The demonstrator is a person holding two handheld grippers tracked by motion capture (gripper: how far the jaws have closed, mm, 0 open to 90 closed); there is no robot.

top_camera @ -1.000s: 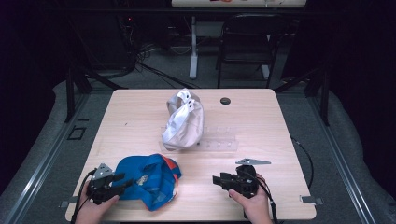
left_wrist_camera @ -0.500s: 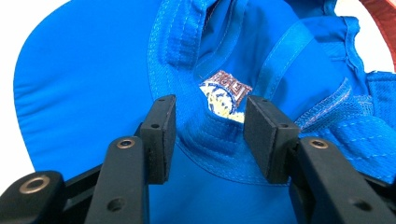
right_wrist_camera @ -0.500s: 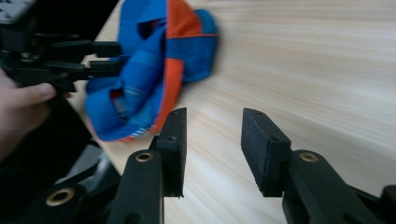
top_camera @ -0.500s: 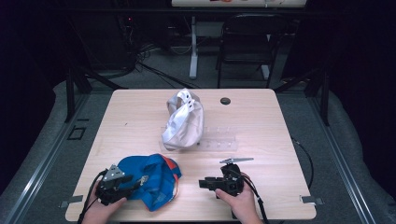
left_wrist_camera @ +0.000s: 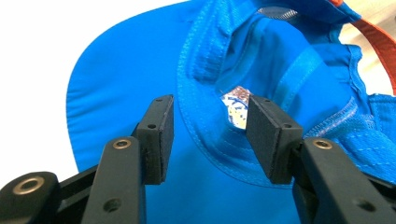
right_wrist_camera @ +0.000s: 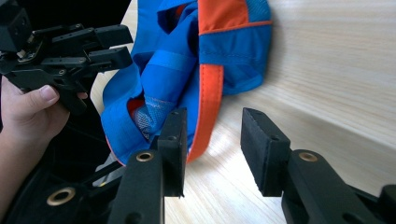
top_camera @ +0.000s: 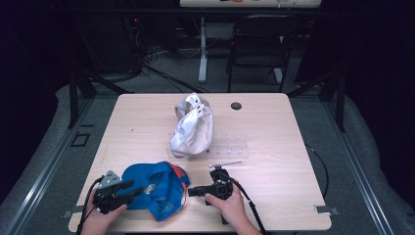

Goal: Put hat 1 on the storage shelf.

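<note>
My blue cap (top_camera: 155,190) lies near the front edge of the worktop (top_camera: 274,127), between my two hands. The left gripper (top_camera: 128,188) has its jaws open, one on each side of the brim seam, not pinching yet; they have just been opening. The right gripper (top_camera: 192,191) points at the cap's orange band (right_wrist_camera: 208,105) with open jaws. There is lots of bare room to my right.
</note>
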